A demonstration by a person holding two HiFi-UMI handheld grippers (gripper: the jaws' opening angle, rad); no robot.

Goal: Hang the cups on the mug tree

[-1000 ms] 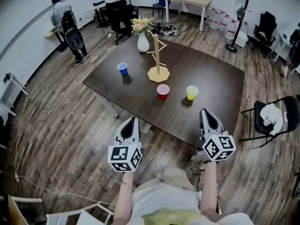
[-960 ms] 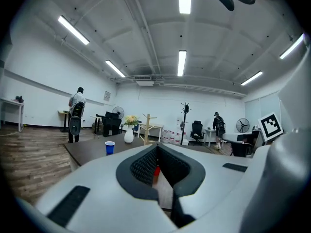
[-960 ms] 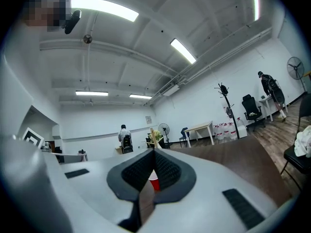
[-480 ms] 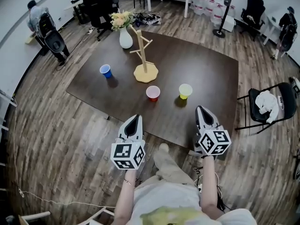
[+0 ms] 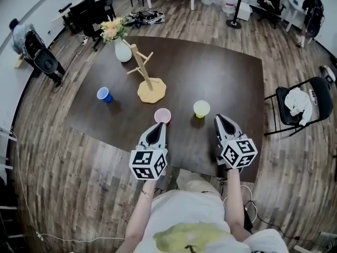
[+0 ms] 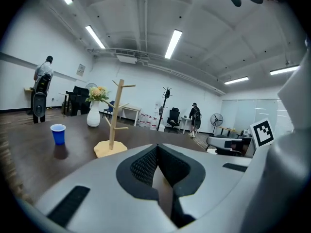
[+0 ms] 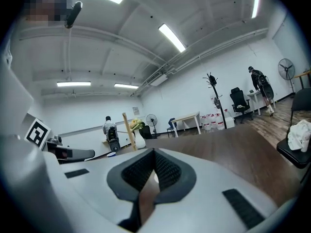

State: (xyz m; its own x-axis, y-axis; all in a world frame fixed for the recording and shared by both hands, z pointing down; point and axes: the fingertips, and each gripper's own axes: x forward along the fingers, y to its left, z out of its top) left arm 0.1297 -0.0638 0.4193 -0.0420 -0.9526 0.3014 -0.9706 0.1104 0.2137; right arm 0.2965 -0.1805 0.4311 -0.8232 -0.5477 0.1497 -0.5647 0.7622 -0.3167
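Note:
A wooden mug tree (image 5: 143,74) stands on the dark table (image 5: 226,78), left of centre, and shows in the left gripper view (image 6: 114,116) too. A blue cup (image 5: 103,94) sits to its left, a pink cup (image 5: 162,115) and a yellow cup (image 5: 201,108) nearer me, all upright. My left gripper (image 5: 158,126) is shut and empty, its tip just short of the pink cup. My right gripper (image 5: 221,118) is shut and empty, slightly right of and nearer than the yellow cup. In the left gripper view the blue cup (image 6: 58,134) stands left of the tree.
A white vase of flowers (image 5: 122,49) stands behind the mug tree. A black folding chair with a white cloth (image 5: 300,101) is beside the table's right edge. Office chairs (image 5: 87,15) and a person (image 5: 21,33) are far off at the left.
Both grippers have come forward and down, from over the floor to over the table's near edge. The table and cups now lie closer below me.

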